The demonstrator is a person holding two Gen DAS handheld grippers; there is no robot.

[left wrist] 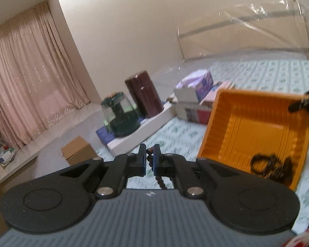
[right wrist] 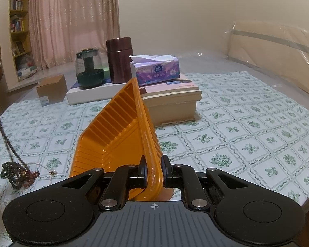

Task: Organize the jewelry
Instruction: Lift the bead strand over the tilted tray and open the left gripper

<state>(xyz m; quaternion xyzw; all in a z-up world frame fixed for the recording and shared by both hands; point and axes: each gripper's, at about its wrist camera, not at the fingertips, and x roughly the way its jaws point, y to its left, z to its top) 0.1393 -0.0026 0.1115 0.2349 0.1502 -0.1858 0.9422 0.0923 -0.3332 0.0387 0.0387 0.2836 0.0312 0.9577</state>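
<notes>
Beads (left wrist: 150,160) pinched in my left gripper (left wrist: 150,157) — strand blurred, right gripper (right wrist: 154,169) clamping orange tray's (right wrist: 142,111) rim, dark jewelry (left wrist: 273,165) inside indistinct.

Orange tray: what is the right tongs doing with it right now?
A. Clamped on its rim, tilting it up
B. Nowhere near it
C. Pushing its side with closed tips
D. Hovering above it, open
A: the right tongs are shut on the rim of the orange tray, which stands tilted on the tablecloth; the left view shows the tray's inside turned toward that camera.
</notes>
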